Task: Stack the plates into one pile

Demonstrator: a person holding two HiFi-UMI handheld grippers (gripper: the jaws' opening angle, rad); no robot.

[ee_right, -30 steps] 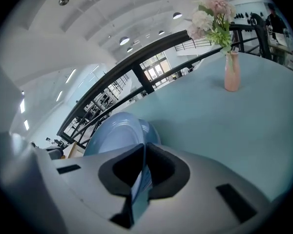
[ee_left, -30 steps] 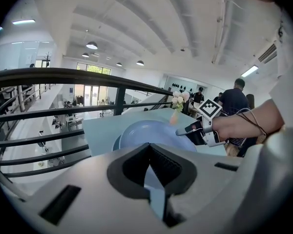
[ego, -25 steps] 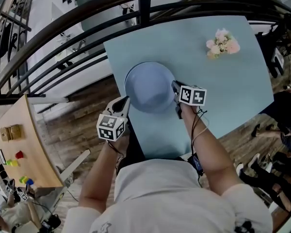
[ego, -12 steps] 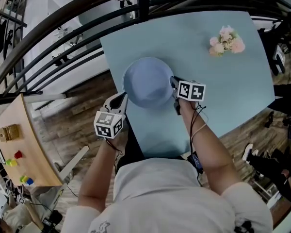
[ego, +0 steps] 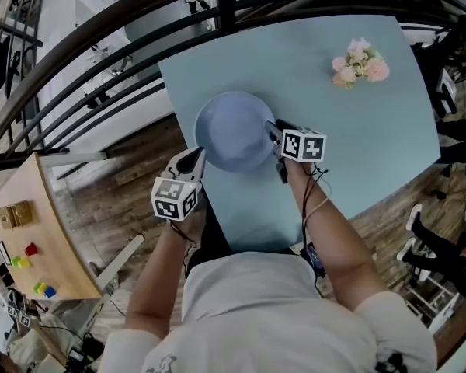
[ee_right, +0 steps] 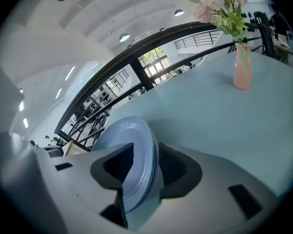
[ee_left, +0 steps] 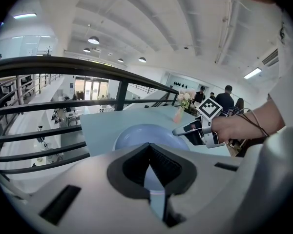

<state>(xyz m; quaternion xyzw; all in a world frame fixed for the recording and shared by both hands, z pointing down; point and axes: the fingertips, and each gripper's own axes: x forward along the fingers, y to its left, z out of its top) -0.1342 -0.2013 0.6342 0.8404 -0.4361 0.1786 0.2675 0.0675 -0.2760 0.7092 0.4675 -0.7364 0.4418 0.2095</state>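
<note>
The right gripper (ego: 270, 128) is angled down at the right rim of the stacked blue plates (ego: 229, 130), its jaws just opened wide around that rim. The left gripper (ego: 193, 158) is held level-rolled near their near-left edge, jaws drawn together. A pale blue table (ego: 334, 154) is bordered by a dark railing (ego: 101, 61); flowers (ego: 359, 62) are set far right.

Head view looks steeply down on me; left and right gripper views sit close, sharing the blue plates (ego: 234, 130).
</note>
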